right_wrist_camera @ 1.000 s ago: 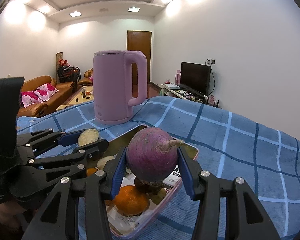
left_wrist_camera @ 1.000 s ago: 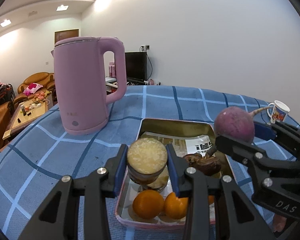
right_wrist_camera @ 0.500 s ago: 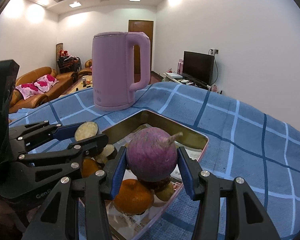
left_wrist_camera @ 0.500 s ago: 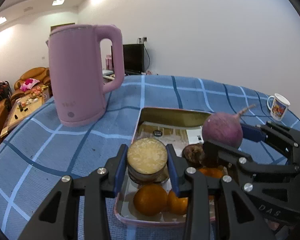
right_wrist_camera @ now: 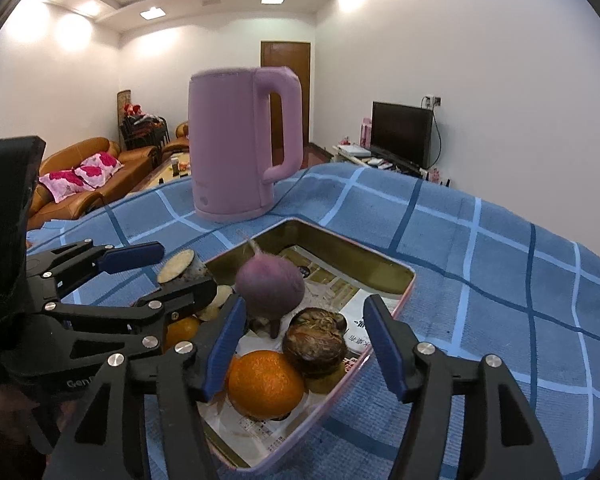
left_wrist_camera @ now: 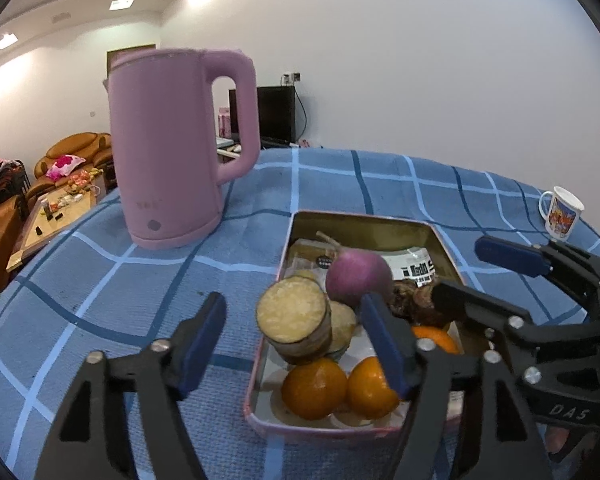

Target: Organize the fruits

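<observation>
Both jaws opening, nothing pinched. Left gripper point(left_wrist_camera: 292, 344) straddles the cut tuber point(left_wrist_camera: 294, 322); right gripper point(right_wrist_camera: 304, 340) stands just behind the purple radish point(right_wrist_camera: 270, 288). Both lie in the tin tray point(left_wrist_camera: 364, 222) with oranges point(left_wrist_camera: 314, 388).

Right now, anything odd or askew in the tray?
Yes. The purple radish looks motion-blurred above the tray, as if dropping free between the opening jaws of the right gripper. The cut sweet potato sits tilted at the tray's left edge, clear of the opening left gripper.
</observation>
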`<state>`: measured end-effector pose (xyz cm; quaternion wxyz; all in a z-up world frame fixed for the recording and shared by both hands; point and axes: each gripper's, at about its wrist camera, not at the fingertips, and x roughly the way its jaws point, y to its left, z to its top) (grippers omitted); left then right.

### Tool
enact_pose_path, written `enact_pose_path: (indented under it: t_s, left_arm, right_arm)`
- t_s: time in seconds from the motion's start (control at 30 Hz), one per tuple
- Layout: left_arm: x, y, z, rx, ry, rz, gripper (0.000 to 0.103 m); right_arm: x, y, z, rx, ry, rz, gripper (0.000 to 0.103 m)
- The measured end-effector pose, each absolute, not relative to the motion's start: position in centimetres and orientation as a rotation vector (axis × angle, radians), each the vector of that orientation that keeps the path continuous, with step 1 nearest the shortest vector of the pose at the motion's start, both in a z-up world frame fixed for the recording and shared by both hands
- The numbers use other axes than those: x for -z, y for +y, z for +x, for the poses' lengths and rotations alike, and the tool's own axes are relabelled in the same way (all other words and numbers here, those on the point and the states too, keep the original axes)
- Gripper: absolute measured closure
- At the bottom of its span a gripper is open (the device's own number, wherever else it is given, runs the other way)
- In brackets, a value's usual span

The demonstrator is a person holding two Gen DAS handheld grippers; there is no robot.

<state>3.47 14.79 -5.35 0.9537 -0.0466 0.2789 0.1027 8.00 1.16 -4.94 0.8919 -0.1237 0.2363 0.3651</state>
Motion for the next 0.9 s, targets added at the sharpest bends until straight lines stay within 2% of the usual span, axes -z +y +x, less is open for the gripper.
enact_pose_path:
  t_s: [0.13, 0.2, 0.3, 0.9]
  left_arm:
    - [4.6, 13.9, 2.9, -0.199, 0.541, -0.074, 0.022]
    - [4.2, 13.5, 2.6, -0.198, 0.527, -0.066, 0.014]
    - [3.6, 13.0, 2.0, -0.195, 0.497, -0.064, 0.007]
    - [2.6, 11.1, 1.2, -0.187, 0.471, -0.031, 0.004]
  right_arm:
    - [4.5, 0.1, 7.4, -0.752, 0.478, -0.235, 0.036]
    - [4.3, -0.5, 6.9, -0.739, 0.467, -0.232, 0.036]
    - [4.1, -1.7, 6.4, -0.701, 0.455, -0.225, 0.036]
    - [2.1, -6.3, 5.5, -0.588, 0.418, -0.164, 0.034]
